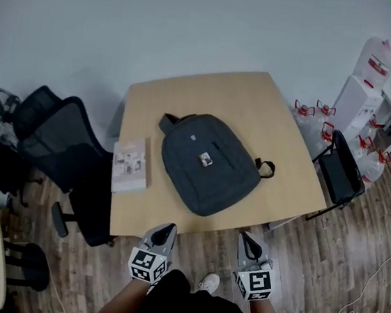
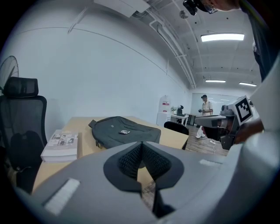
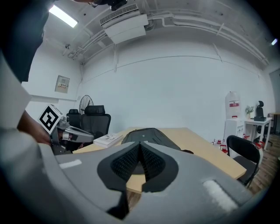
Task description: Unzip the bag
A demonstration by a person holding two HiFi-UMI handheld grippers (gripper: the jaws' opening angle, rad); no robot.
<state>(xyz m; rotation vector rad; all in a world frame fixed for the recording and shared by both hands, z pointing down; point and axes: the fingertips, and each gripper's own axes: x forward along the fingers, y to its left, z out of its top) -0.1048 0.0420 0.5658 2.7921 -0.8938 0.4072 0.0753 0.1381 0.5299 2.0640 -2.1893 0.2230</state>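
A backpack (image 1: 208, 164) is lying on the worktop (image 1: 257, 103); left tool (image 1: 165, 229) and right tool (image 1: 246, 238), both closed and empty, are hovering at its 6 o'clock.

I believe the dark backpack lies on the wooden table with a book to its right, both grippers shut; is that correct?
Not quite: the head view shows the book to the left of the backpack, not its right. The rest stands: the backpack lies on the wooden table, and the left gripper and right gripper are shut.
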